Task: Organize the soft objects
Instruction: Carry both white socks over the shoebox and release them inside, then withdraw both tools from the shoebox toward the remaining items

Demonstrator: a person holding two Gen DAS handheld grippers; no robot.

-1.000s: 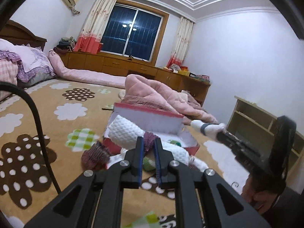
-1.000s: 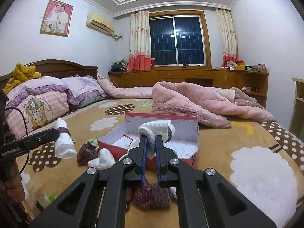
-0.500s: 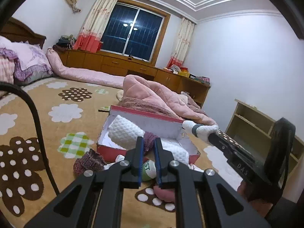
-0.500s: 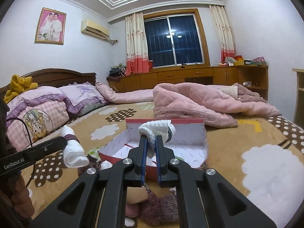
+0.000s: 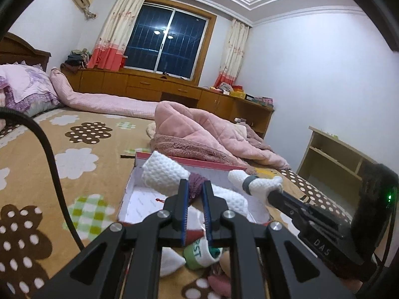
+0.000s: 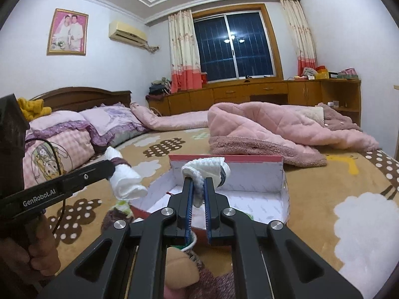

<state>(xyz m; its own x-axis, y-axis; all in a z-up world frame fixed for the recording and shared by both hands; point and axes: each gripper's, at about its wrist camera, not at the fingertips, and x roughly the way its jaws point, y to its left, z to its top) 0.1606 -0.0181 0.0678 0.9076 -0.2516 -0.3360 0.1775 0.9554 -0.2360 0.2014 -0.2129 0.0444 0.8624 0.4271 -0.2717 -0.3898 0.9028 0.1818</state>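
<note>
Two gripper bodies carry readable print: in the right wrist view the left gripper [image 6: 113,168] enters from the left edge with "GenRobot.AI" in white on its black arm, and in the left wrist view the right gripper [image 5: 273,194] comes in from the right with "DAS" on its housing. Further left in that same view, below the jaws, a green-and-white sock [image 5: 199,251] shows the letters "BST" on its cuff; this lettering cannot be read from the right wrist camera.

Left gripper: its jaws are clamped on a white sock with a maroon band [image 5: 172,177], held in the air at the left rim of the red-edged box [image 5: 124,199]. Right gripper: its jaws are pressed together on a white sock with a grey band [image 6: 207,169], held above the box's open middle.

Only the right wrist view shows the framed portrait [image 6: 67,32] on the wall, the yellow knit item [image 6: 32,107] on the headboard and the cartoon pillow [image 6: 54,154]. Only the left wrist view shows the pale wooden shelf [image 5: 336,159] at far right. Both show the pink quilt [image 6: 274,129] behind the box.
</note>
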